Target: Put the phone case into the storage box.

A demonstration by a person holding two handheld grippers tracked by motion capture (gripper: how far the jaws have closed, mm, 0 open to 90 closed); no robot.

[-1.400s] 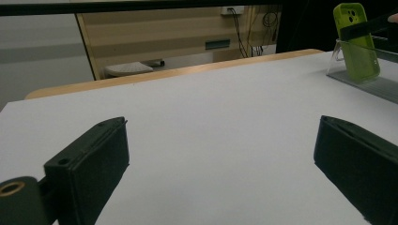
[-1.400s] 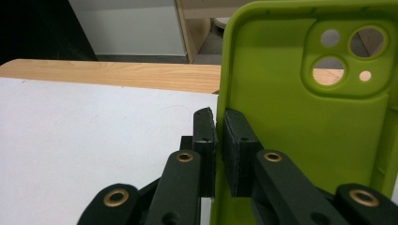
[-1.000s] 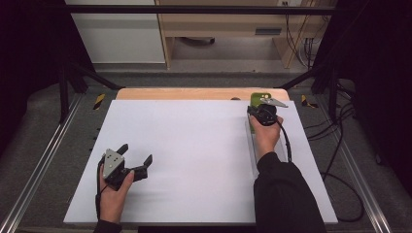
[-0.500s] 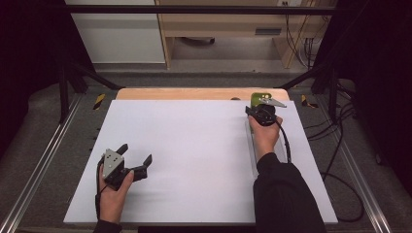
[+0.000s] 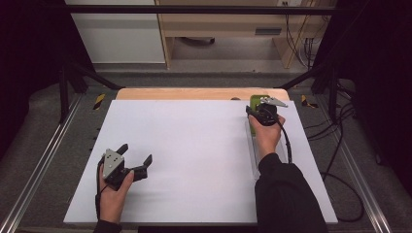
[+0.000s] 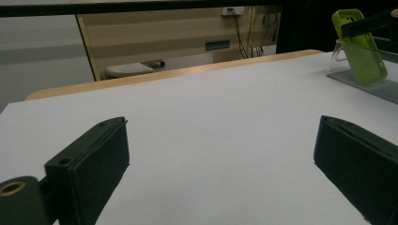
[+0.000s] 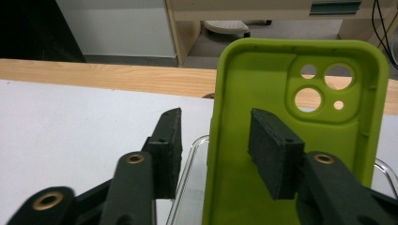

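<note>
No readable text or labels, as far as visible.

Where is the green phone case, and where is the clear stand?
green phone case [image 7: 244,140]: right gripper view, its inner back wall.
clear stand [image 6: 339,55]: left gripper view, its upright end, left of the case.

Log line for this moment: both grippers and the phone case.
right gripper: jaws just opening, astride left edge of green phone case, pads off | case: upright in clear stand | left gripper: open, nothing between, over white table
</note>
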